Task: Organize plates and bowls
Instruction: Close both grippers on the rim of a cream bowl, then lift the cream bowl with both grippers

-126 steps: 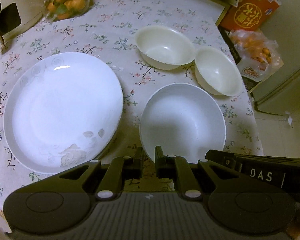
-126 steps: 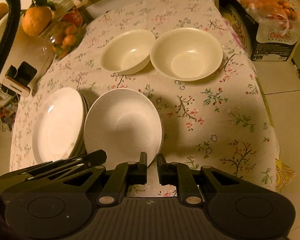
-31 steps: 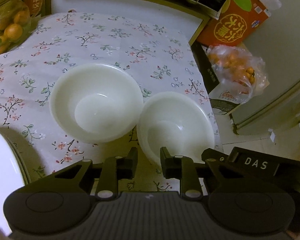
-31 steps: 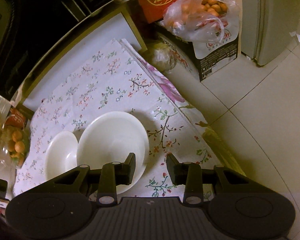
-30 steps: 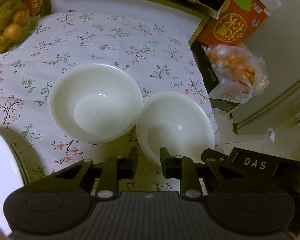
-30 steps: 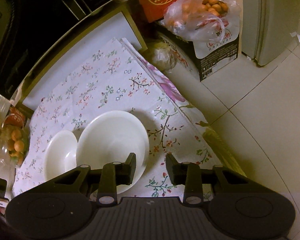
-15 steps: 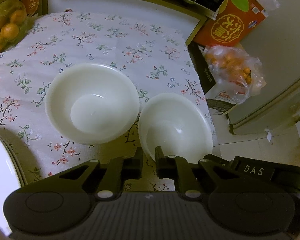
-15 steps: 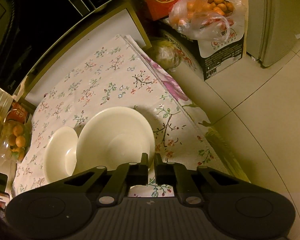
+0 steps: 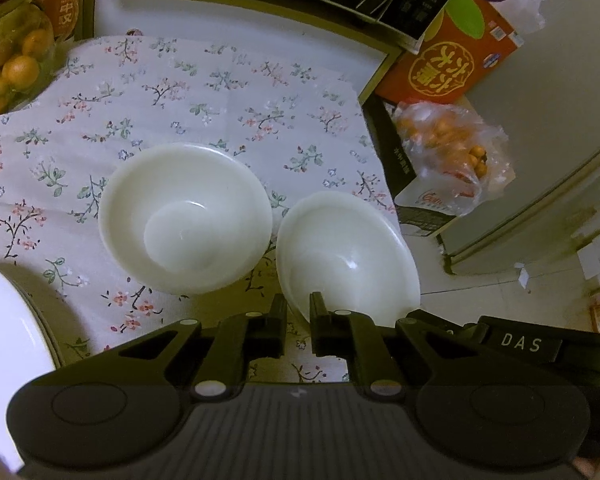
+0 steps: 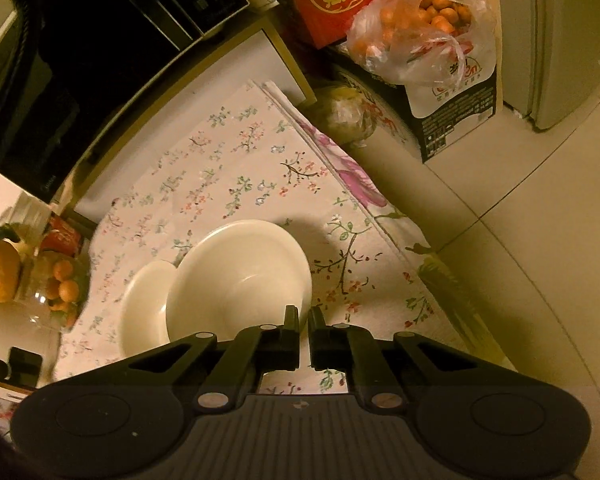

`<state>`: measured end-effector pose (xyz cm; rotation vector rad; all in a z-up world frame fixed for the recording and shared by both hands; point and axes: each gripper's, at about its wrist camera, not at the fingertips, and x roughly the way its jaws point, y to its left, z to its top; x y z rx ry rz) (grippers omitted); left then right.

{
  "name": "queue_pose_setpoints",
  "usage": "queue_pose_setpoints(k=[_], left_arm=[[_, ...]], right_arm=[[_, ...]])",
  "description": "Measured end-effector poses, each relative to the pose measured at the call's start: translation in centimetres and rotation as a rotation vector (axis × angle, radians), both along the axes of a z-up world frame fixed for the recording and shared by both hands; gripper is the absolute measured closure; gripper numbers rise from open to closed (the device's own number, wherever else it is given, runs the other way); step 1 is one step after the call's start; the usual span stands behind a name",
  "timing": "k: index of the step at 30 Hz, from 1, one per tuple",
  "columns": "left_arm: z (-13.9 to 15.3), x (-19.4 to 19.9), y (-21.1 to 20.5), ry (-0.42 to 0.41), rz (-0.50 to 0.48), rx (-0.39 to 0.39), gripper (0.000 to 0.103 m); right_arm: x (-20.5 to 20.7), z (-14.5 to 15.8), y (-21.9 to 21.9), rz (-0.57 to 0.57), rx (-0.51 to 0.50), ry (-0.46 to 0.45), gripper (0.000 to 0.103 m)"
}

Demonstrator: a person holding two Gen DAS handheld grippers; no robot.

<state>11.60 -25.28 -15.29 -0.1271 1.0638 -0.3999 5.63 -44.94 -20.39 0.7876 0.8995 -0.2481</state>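
Two white bowls are on the floral tablecloth (image 9: 220, 92). The left bowl (image 9: 184, 220) rests flat. The right bowl (image 9: 348, 256) is tilted, with its rim raised toward the other bowl. My left gripper (image 9: 298, 308) is shut on its near rim. In the right wrist view my right gripper (image 10: 304, 316) is shut on the rim of the same bowl (image 10: 240, 276), which overlaps the other bowl (image 10: 144, 304) from here. The right gripper's body (image 9: 532, 344) shows at the lower right of the left wrist view.
The edge of a white plate stack (image 9: 4, 320) is at the lower left. A glass jar of small oranges (image 9: 8, 68) stands at the table's far left. Off the table's right edge are a red box (image 9: 452, 60), a bag of oranges (image 9: 448, 148) and the tiled floor (image 10: 520, 240).
Both grippers have closed onto the right bowl's rim. That bowl has tipped and risen a little, now overlapping the left bowl in the right wrist view.
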Motion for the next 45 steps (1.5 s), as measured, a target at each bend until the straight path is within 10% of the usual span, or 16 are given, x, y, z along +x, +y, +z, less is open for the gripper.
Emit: queue_pose_setpoints(k=[45], left_arm=[[3.8, -4.1, 4.9, -0.027, 0.027, -0.050, 0.094]], right_arm=[[-3.7, 3.4, 2.6, 0.088, 0.078, -0.115, 0.096]])
